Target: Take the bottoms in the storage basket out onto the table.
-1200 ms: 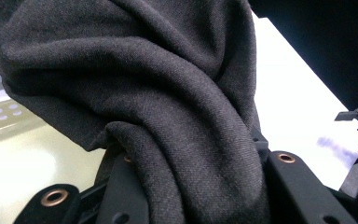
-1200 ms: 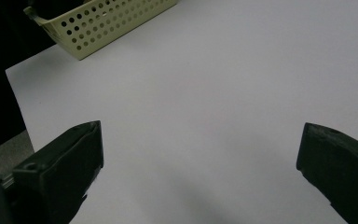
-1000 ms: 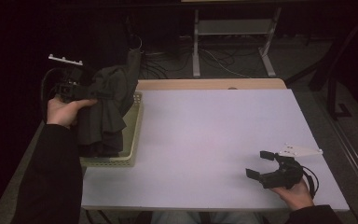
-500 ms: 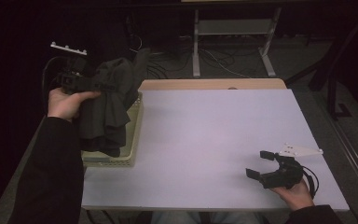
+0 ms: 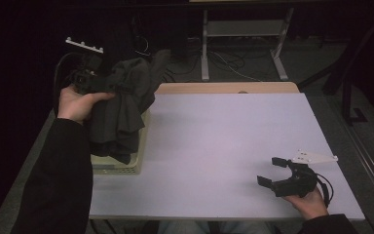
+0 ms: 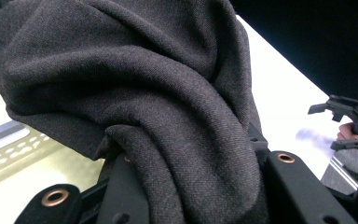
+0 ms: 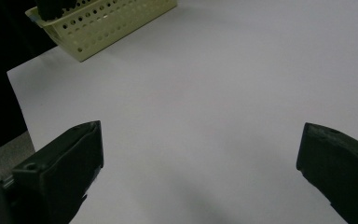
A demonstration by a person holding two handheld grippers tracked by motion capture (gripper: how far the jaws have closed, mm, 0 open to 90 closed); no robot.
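The left tongs (image 5: pixel 108 86) are clenched on a thick fold of a dark grey garment (image 5: pixel 121 109), held up at the far left with its lower folds hanging into the pale yellow perforated basket (image 5: pixel 121 165) on the left edge of the white surface (image 5: pixel 224 146). The right tongs (image 5: pixel 272 171) sit released at the near right, nothing between them. The trailing cloth could catch the basket rim and drag or tip it, since 1 pinch point bears all the weight. The left gripper view shows fabric (image 6: pixel 158 102) bunched between the jaws; the high view shows how much hangs below.
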